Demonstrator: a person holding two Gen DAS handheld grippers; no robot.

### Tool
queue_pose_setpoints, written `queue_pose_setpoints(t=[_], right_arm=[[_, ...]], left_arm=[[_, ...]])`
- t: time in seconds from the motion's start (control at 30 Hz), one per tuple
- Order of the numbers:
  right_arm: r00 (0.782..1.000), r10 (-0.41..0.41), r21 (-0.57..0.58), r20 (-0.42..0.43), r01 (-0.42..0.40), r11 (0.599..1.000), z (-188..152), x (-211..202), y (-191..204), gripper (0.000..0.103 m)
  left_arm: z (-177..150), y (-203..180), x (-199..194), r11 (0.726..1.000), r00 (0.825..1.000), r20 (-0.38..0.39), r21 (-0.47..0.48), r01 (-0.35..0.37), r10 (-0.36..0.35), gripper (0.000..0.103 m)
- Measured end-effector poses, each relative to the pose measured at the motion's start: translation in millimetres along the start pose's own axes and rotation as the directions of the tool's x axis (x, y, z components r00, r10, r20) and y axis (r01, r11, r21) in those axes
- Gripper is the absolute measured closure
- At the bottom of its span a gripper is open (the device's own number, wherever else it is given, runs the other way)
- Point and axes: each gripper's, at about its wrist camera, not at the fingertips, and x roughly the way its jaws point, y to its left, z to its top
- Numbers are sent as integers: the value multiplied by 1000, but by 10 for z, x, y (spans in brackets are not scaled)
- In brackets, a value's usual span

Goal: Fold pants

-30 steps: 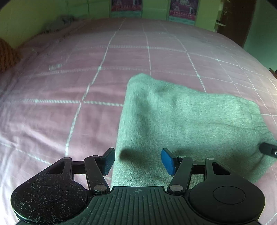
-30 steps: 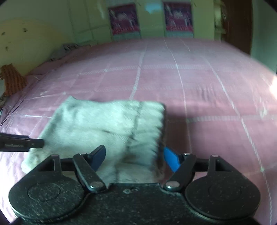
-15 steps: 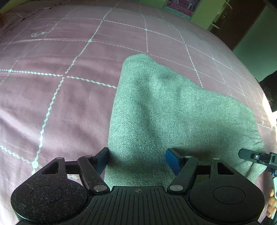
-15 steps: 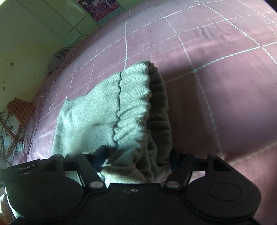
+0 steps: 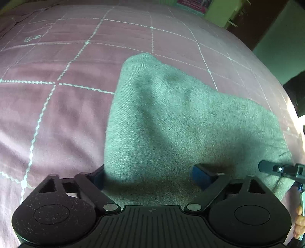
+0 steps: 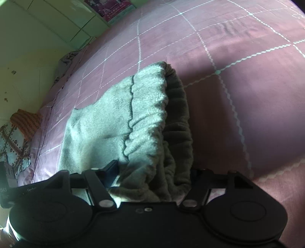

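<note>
Grey folded pants (image 5: 171, 124) lie on the pink checked bed sheet (image 5: 57, 114). My left gripper (image 5: 149, 176) is low over their near edge, its jaws opening. The left pad (image 5: 99, 177) sits at the cloth's left side and the right pad (image 5: 200, 174) rests on top of the cloth. In the right wrist view the gathered waistband (image 6: 148, 114) of the pants bunches up between the fingers of my right gripper (image 6: 152, 171), whose jaws are closing around it. Its right pad is hidden behind the cloth. The right gripper's tip (image 5: 280, 168) shows at the pants' right end.
The bed sheet (image 6: 247, 95) stretches far beyond the pants. A green wall with posters (image 6: 108, 7) stands behind the bed, and a dark door (image 5: 257, 22) at the far right. A patterned pillow (image 6: 13, 137) and a grey cloth (image 6: 64, 63) lie at the bed's left side.
Both grippers have dropped to the near edge of the pants. The left jaws have spread wider. The right gripper has rolled and its jaws have narrowed around the waistband.
</note>
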Motion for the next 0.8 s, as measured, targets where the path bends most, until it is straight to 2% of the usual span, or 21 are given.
queue_pose_setpoints(t=[0.03, 0.1, 0.17, 0.27, 0.4, 0.5, 0.57, 0.67, 0.73, 0.8], right_arm=[[1000, 7, 2, -2, -7, 1000, 4, -14, -8, 43], [1000, 31, 6, -2, -31, 1000, 27, -46, -33, 46], [999, 47, 3, -8, -47, 999, 44, -33, -63, 47], [998, 65, 20, 0, -65, 998, 44, 70, -147, 47], [999, 41, 10, 17, -42, 999, 64, 139, -76, 48], [1000, 23, 26, 17, -24, 999, 34, 87, -1, 56], [999, 40, -7, 30, -40, 999, -7, 4, 95, 57], [999, 27, -17, 17, -27, 999, -26, 29, 82, 57], [1000, 23, -7, 15, -23, 1000, -18, 81, 84, 53], [1000, 13, -6, 13, -13, 1000, -16, 130, 107, 50]], left_arm=[[7, 63, -32, 1000, 1000, 4, -28, 8, -8, 34], [9, 193, -85, 997, 999, 6, -73, 32, -32, 46], [13, 258, -65, 995, 998, -5, -88, 57, -58, 47], [48, 208, 17, 997, 999, -8, -66, 37, -37, 46], [27, 130, -7, 995, 1000, 7, -96, 24, -23, 48], [3, 85, -182, 995, 998, 31, -84, 57, -55, 68], [-22, 109, -261, 991, 995, 43, -96, 97, -93, 69], [-23, 133, -110, 994, 997, 11, -83, 72, -72, 66], [-21, 127, -46, 993, 998, -7, -93, 68, -69, 59], [5, 70, -60, 993, 999, -9, -111, 49, -50, 59]])
